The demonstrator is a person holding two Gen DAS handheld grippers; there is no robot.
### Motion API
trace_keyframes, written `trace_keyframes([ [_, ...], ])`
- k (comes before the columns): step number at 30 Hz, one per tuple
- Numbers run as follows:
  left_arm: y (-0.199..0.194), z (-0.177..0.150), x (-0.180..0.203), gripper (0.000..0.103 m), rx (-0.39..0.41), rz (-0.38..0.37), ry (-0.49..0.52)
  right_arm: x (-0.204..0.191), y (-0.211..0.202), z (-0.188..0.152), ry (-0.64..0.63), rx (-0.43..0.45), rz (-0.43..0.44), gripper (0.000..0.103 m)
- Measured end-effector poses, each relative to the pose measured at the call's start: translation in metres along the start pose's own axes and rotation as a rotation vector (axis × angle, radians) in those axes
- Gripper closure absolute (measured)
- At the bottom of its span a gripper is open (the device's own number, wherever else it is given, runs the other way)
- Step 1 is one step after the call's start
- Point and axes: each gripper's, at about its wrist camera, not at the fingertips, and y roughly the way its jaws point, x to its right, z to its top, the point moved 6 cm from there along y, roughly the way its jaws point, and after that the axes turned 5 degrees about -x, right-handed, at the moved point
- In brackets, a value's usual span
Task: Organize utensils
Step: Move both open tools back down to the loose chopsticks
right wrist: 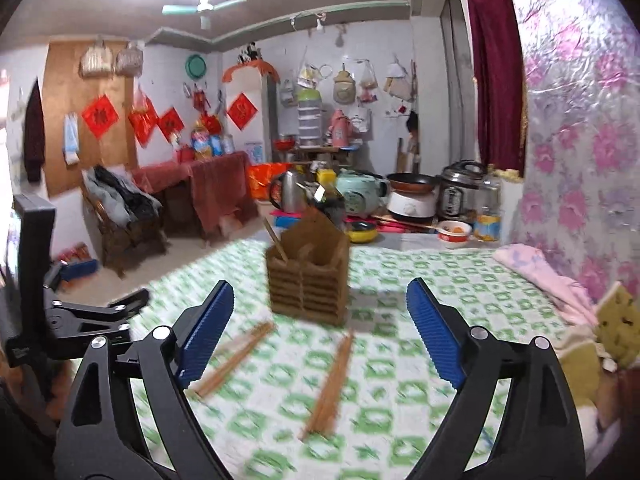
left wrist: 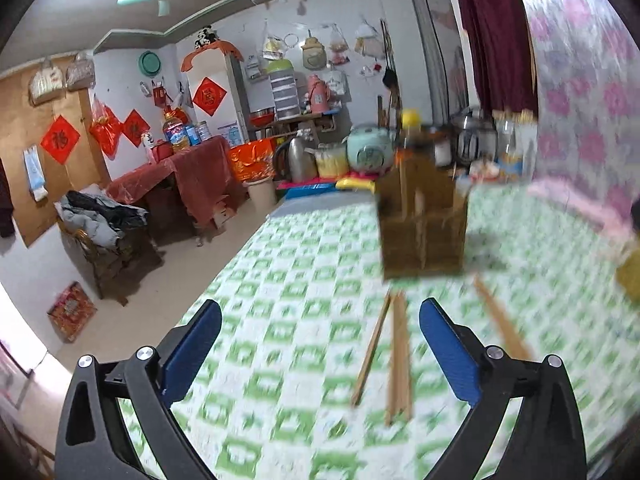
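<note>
we approach with both grippers, left gripper and right gripper, spread wide and empty; next each must close on the chopsticks ahead, before the wooden holder.

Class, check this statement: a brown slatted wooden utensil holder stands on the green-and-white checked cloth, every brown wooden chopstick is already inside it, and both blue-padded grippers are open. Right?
Not quite. The right wrist view shows two bundles of brown wooden chopsticks lying loose on the green-and-white checked cloth, in front of the brown slatted wooden utensil holder. The rest stands: left gripper and right gripper are open.
</note>
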Motion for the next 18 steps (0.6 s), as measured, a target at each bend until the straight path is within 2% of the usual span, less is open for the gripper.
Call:
trace_keyframes([
  [1,0.01,-0.012,0.001,0.006,-0.013,0.021,0.006,0.002,0.009,-0.011,-0.017,-0.025,-0.036,0.017],
  [3,0.042,-0.039,0.001,0.006,-0.089,0.035,0.003,0.007,0.031,-0.034,-0.031,-0.094,-0.085,0.017],
  [7,0.094,-0.075,-0.005,0.007,-0.277,-0.003,-0.035,0.018,0.072,-0.077,0.015,-0.247,-0.08,0.017],
  [8,0.098,-0.076,-0.009,0.007,-0.297,-0.049,-0.06,0.022,0.077,-0.086,0.034,-0.273,-0.076,0.018],
  [11,0.095,-0.074,-0.018,0.006,-0.255,-0.127,-0.131,0.03,0.085,-0.103,0.077,-0.324,-0.067,0.018],
  [14,0.107,-0.08,-0.017,0.006,-0.318,-0.193,-0.135,0.034,0.081,-0.102,0.11,-0.3,-0.035,0.018],
  [18,0.121,-0.087,-0.013,0.006,-0.42,-0.254,-0.152,0.026,0.1,-0.112,0.083,-0.413,0.039,0.018],
])
